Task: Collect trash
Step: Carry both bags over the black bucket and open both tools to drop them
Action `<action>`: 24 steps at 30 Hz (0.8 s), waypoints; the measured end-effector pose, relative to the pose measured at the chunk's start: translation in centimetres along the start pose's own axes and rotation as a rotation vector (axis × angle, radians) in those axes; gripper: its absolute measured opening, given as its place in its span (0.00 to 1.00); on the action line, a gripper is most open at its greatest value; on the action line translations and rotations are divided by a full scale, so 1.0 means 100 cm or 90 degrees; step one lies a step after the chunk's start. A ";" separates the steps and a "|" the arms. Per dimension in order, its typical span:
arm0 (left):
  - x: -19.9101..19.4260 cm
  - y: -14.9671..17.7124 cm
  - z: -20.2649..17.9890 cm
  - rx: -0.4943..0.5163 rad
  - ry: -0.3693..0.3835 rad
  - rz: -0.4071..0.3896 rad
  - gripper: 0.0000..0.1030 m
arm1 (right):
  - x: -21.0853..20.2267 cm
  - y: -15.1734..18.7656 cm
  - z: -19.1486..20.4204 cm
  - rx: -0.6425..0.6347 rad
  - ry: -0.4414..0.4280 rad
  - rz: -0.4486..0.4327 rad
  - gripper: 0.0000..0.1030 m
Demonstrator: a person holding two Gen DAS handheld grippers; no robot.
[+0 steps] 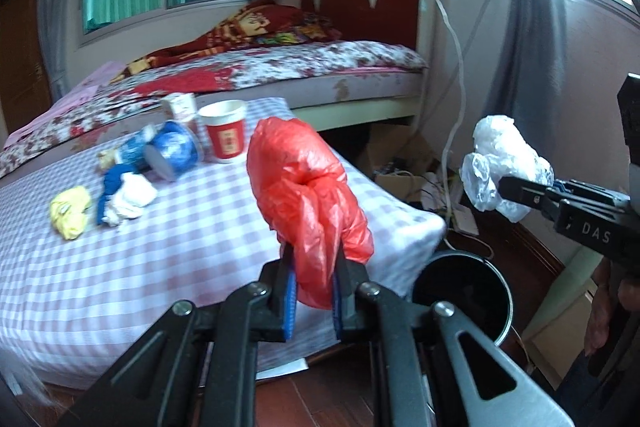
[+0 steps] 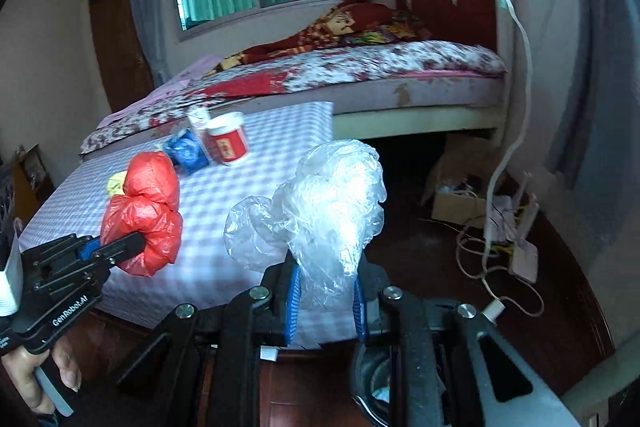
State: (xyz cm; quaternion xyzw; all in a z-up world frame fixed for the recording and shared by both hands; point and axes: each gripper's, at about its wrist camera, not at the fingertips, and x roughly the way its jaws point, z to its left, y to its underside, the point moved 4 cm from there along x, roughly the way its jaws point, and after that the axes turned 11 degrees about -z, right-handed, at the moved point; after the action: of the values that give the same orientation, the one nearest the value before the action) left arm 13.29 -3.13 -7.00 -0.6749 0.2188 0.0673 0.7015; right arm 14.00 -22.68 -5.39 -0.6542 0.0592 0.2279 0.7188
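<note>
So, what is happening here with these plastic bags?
A person is collecting trash with a pair of tongs in each hand. The left tongs are shut on a crumpled red plastic bag, and the right tongs are shut on a clear plastic bag. Both bags are held in the air by the checkered table, near the black bin on the floor. A red paper cup and other scraps remain on the table.

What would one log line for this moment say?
left claw: shut on red bag | right claw: shut on clear bag | bin: below
</note>
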 end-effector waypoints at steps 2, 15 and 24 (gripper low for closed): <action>0.002 0.002 -0.014 0.006 0.017 0.004 0.14 | -0.005 0.006 -0.014 0.010 0.015 0.005 0.22; 0.014 0.021 -0.099 0.055 0.125 0.040 0.11 | -0.029 0.040 -0.080 0.030 0.074 0.043 0.22; 0.036 0.040 -0.143 0.071 0.191 0.085 0.10 | -0.036 0.069 -0.121 0.040 0.099 0.086 0.22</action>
State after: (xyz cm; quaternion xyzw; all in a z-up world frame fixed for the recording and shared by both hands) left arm 11.83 -17.47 -11.99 -0.6216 0.3688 -0.0001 0.6911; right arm 10.58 -35.01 -11.97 -0.6415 0.1660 0.2226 0.7151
